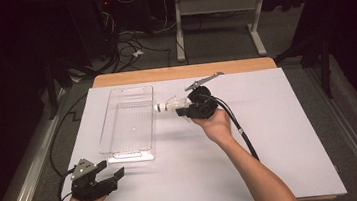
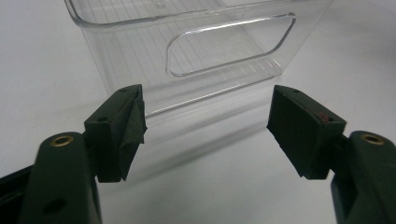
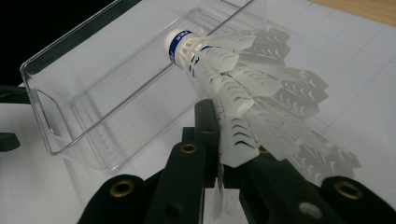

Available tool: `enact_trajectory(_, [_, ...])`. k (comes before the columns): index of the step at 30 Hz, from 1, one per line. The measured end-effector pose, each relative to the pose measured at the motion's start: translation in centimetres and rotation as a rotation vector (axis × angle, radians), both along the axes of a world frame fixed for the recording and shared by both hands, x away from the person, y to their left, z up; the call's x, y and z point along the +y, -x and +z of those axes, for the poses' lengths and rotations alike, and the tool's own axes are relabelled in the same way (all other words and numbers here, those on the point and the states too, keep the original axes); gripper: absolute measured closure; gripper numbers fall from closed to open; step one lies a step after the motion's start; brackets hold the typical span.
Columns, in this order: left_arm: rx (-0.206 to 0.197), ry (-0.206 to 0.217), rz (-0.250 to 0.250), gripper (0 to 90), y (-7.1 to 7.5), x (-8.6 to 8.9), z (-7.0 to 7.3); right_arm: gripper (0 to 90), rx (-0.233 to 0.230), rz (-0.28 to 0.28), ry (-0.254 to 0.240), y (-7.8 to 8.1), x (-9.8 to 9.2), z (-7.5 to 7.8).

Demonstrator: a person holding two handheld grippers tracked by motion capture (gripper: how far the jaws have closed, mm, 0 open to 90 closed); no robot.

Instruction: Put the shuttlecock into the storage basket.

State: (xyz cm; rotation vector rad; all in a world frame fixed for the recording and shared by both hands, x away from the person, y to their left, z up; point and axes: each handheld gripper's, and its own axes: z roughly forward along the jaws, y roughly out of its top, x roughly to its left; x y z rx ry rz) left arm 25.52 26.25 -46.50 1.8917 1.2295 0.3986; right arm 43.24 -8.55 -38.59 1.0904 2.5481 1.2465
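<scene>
Clear plastic bin (image 1: 127, 122) sits left of centre on the white sheet, its walls hard to trace. The right gripper (image 1: 183, 111) pinches a white shuttlecock (image 1: 171, 104) by its skirt, just right of the bin's far end; the skirt's rim is hidden between the jaws. The left gripper (image 1: 112, 170) rests spread wide, near the bin's near end.

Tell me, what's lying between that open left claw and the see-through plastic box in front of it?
Nothing. In the left gripper view, only bare white table surface separates the open left gripper from the clear bin.
</scene>
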Motion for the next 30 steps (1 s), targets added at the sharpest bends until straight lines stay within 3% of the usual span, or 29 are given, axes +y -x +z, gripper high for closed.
enact_trajectory(30, [-0.005, -0.004, -0.002, 28.8, 0.1, 0.0, 0.1, 89.2, 0.020, 0.024, -0.012, -0.9, 3.0, 0.1])
